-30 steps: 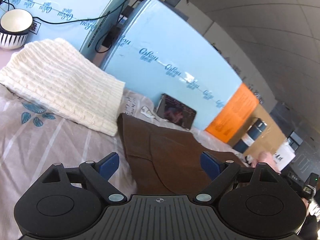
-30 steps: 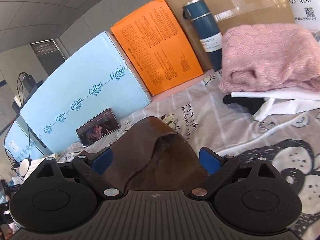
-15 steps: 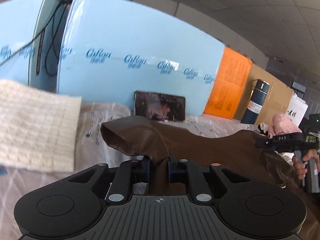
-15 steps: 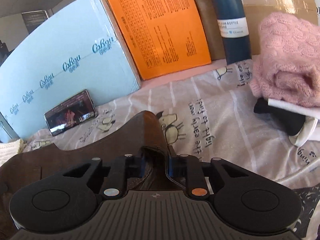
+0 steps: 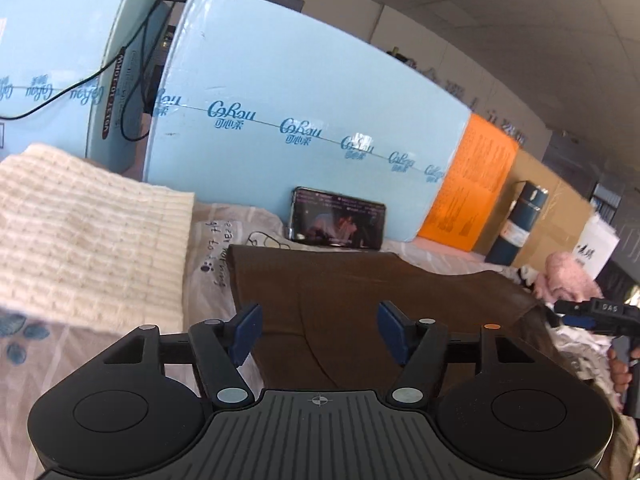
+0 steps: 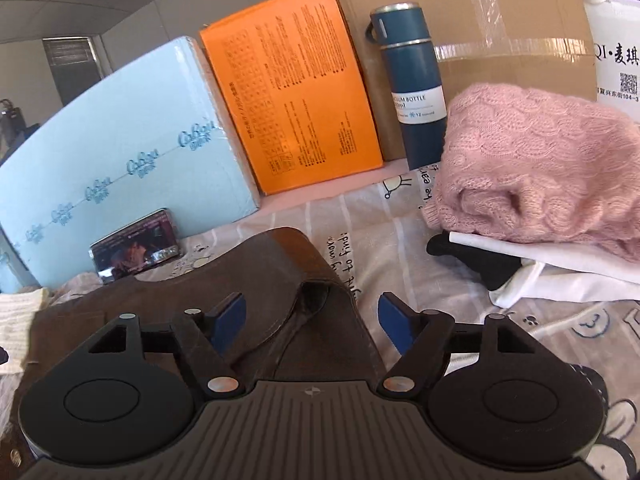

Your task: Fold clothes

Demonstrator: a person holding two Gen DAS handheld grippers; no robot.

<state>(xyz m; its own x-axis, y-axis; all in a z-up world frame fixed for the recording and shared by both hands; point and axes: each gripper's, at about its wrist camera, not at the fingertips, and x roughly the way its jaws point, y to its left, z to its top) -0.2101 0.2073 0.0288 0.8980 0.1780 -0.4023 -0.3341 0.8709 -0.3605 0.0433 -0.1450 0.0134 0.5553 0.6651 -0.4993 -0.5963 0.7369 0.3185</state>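
A brown garment (image 5: pixel 360 296) lies folded on the printed bedsheet (image 5: pixel 208 240). My left gripper (image 5: pixel 320 330) is open just above its near left part, holding nothing. In the right wrist view the same brown garment (image 6: pixel 256 280) lies flat with a raised crease at its right end. My right gripper (image 6: pixel 312 318) is open over that crease, holding nothing. The right gripper's body also shows in the left wrist view (image 5: pixel 596 314), at the garment's far right end.
A cream knit (image 5: pixel 80 224) lies folded to the left. A pink knit sweater (image 6: pixel 540 160) sits on white and black clothes to the right. Blue boxes (image 5: pixel 304 128), an orange box (image 6: pixel 292 112), a cardboard box (image 6: pixel 500 20), a blue bottle (image 6: pixel 416 84) and a phone (image 5: pixel 338 224) line the back.
Both grippers were shut on the brown garment half a second ago. They have opened and let it go, and it now lies flat on the sheet.
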